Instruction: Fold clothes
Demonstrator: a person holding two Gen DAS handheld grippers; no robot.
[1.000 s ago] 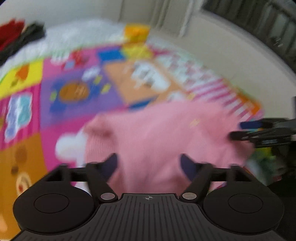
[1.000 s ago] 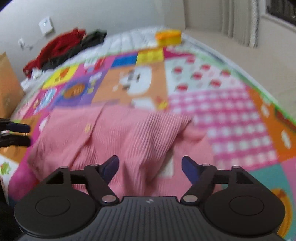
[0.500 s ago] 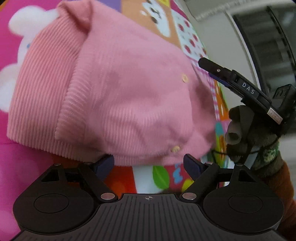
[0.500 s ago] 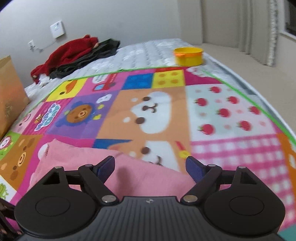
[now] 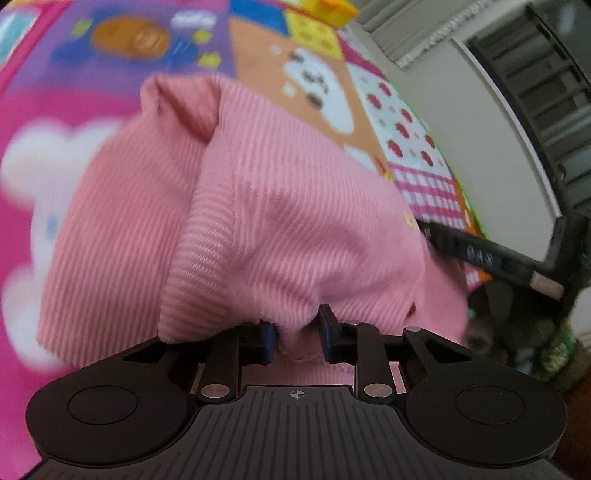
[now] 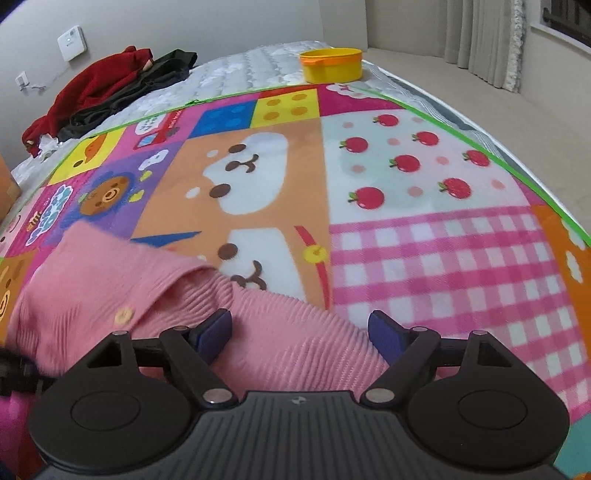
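Observation:
A pink ribbed cardigan (image 5: pixel 280 221) with pale buttons lies partly folded on the colourful play mat (image 6: pixel 424 258). My left gripper (image 5: pixel 298 338) is at its near hem, its jaws closing, and a bunch of pink fabric is pinched between the blue pads. In the right wrist view the same cardigan (image 6: pixel 110 288) fills the lower left. My right gripper (image 6: pixel 300 334) hovers open over its ribbed edge, with fabric below the pads but not squeezed. One finger of the right gripper (image 5: pixel 476 254) shows at the cardigan's right side.
A yellow tub (image 6: pixel 330 64) stands at the mat's far end on a white quilted mattress (image 6: pixel 236 70). A heap of red and dark clothes (image 6: pixel 96 92) lies at the far left. A gloved hand (image 5: pixel 532 343) holds the right gripper. Curtains (image 6: pixel 480 33) hang at the back right.
My left gripper dropped to the cardigan's near hem and its jaws went from wide open to pinching the fabric. My right gripper moved closer over the cardigan's ribbed edge and stayed open.

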